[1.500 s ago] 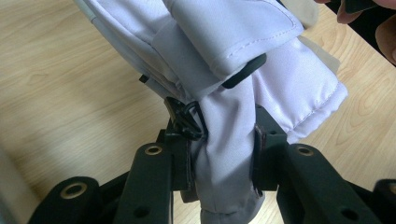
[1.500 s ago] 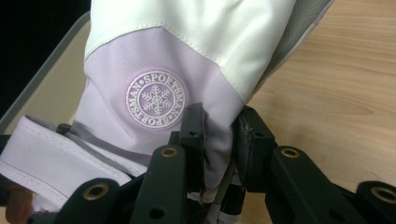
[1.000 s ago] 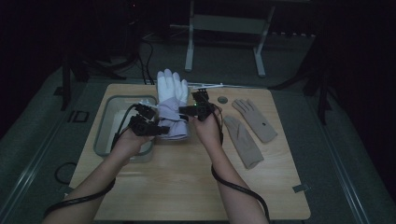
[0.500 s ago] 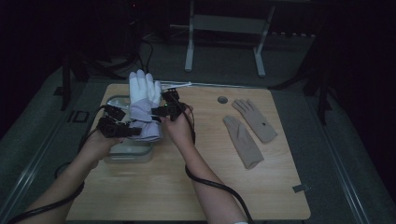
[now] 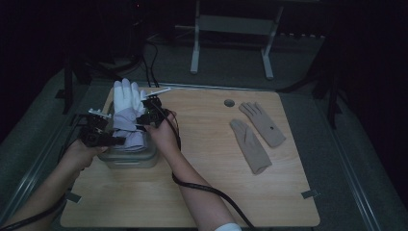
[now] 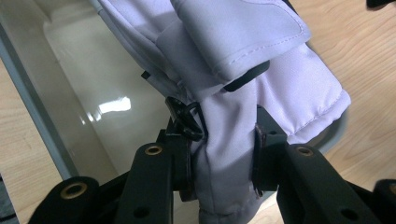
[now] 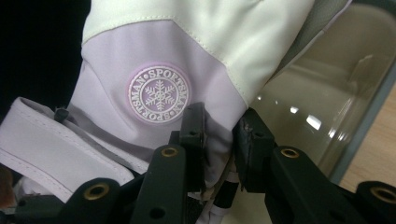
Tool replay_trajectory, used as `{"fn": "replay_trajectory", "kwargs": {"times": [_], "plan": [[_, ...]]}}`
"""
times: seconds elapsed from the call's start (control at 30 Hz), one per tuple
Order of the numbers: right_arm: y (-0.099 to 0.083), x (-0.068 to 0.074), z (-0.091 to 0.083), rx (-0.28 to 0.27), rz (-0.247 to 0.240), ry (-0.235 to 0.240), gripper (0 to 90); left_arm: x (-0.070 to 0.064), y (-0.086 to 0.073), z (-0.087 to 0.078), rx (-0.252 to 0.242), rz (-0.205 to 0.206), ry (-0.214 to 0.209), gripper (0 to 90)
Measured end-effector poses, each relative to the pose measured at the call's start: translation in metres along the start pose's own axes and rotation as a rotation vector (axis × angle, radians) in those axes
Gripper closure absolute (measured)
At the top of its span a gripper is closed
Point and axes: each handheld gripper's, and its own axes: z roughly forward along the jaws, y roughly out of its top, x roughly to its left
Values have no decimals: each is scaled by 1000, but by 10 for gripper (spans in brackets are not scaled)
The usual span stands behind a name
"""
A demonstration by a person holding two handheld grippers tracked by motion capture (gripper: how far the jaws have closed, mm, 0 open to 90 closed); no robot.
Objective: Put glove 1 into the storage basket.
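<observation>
We are in the middle of putting the white ski glove (image 5: 126, 111) into the clear container (image 5: 131, 155) at the left side of the wooden table (image 5: 211, 192). The glove hangs between our two grippers, its cuff end low over the container's open top and its fingers pointing up and away from us. Whether the cuff already touches the floor of the container we cannot tell from above.

Our left gripper (image 6: 223, 154) has its jaws clamped on a fold of the glove's cuff, just beside a small black clip (image 6: 186, 116), with the container's glassy wall and floor directly behind. Our right gripper (image 7: 218, 135) pinches the glove's other edge just below the round snowflake badge (image 7: 159, 94), jaws squeezed tight on the lilac fabric, the container rim running off to the right.

We judge the next move to be a joint lowering: both grippers need to sink together so the cuff folds down inside the walls, then tip the fingers over so they do not hang across the far rim. The glove looks longer than the container, so some bunching will be called for before letting go.

Our left forearm (image 5: 45, 185) comes in from the lower left, hand beside the container's near corner. Our right forearm (image 5: 192, 183) reaches diagonally across the table, wrist bent over the container's right edge. A pair of tan gloves (image 5: 257, 134) lies well apart on the right
</observation>
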Motion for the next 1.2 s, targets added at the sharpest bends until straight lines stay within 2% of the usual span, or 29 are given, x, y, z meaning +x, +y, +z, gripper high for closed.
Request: {"fn": "replay_trajectory", "kwargs": {"times": [0.3, 0.4, 0.47, 0.5, 0.53, 0.63, 0.7, 0.77, 0.8, 0.87, 0.93, 1.07, 1.13, 1.2], "plan": [[-12, -2, 23, 92, -22, -66, 749, 5, -8, 24, 88, -12, -2, 663], [-15, -2, 28, 122, -36, -85, 748, 6, -11, 31, 115, -20, -21, 656], [-16, -1, 30, 133, -36, -91, 748, 6, -12, 33, 123, -19, -23, 638], [-17, -2, 31, 141, -39, -94, 747, 6, -13, 37, 142, -12, -27, 638], [-19, -1, 33, 151, -57, -110, 746, 6, -13, 38, 143, -15, -31, 618], [-19, -1, 34, 162, -54, -120, 740, 6, -12, 40, 149, -27, -31, 558], [-20, -3, 34, 164, -51, -122, 732, 5, -12, 42, 145, -32, -14, 496], [-21, -4, 35, 178, -62, -130, 732, 5, -12, 41, 112, -53, 6, 459], [-22, -5, 36, 183, -58, -133, 731, 6, -12, 40, 97, -64, 18, 451], [-24, -7, 38, 200, -60, -131, 723, 8, -11, 39, 76, -82, 13, 452], [-23, -5, 38, 210, -68, -135, 679, 7, -11, 40, 81, -70, 22, 451], [-21, -5, 33, 204, -83, -102, 587, 6, -12, 39, 72, -67, 28, 436], [-19, -5, 29, 167, -109, -91, 426, 6, -13, 36, 47, -69, 26, 437], [-16, -4, 21, 133, -121, -82, 413, 5, -13, 31, 14, -65, 24, 437]]}}
